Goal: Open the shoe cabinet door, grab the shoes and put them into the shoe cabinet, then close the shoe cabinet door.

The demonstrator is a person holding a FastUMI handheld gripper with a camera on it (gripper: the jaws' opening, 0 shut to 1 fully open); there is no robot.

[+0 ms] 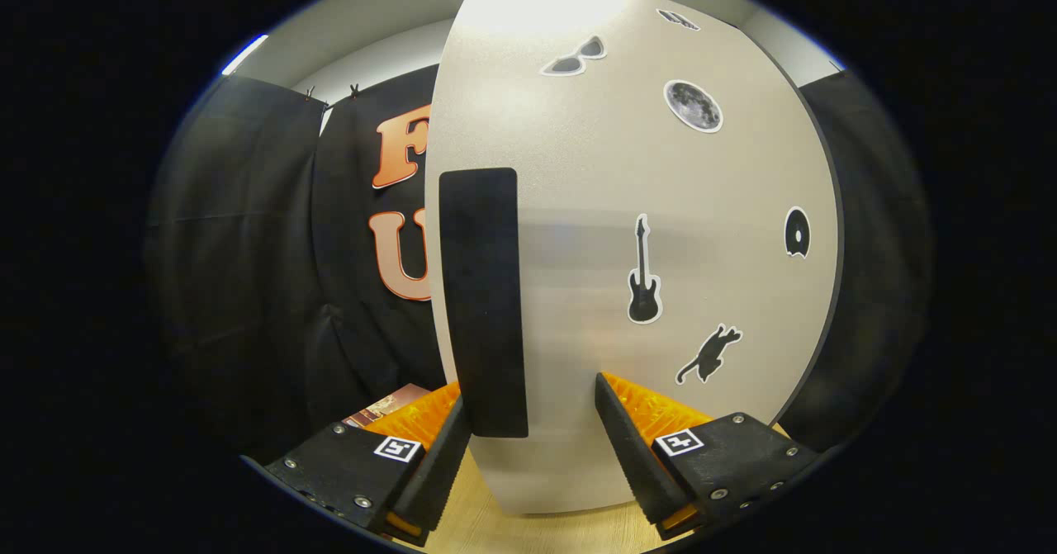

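Two fingers of my claw (533,447) stand wide, holding nothing, around the black handle (483,298) of the shoe cabinet door (661,232) just ahead; next I judge: close, then pull.

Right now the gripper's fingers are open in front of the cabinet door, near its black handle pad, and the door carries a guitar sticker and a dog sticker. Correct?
One slip: the animal sticker is a cat, not a dog, as the gripper view shows. The rest holds: the gripper is open before the cabinet door, near the black handle pad, with the guitar sticker.
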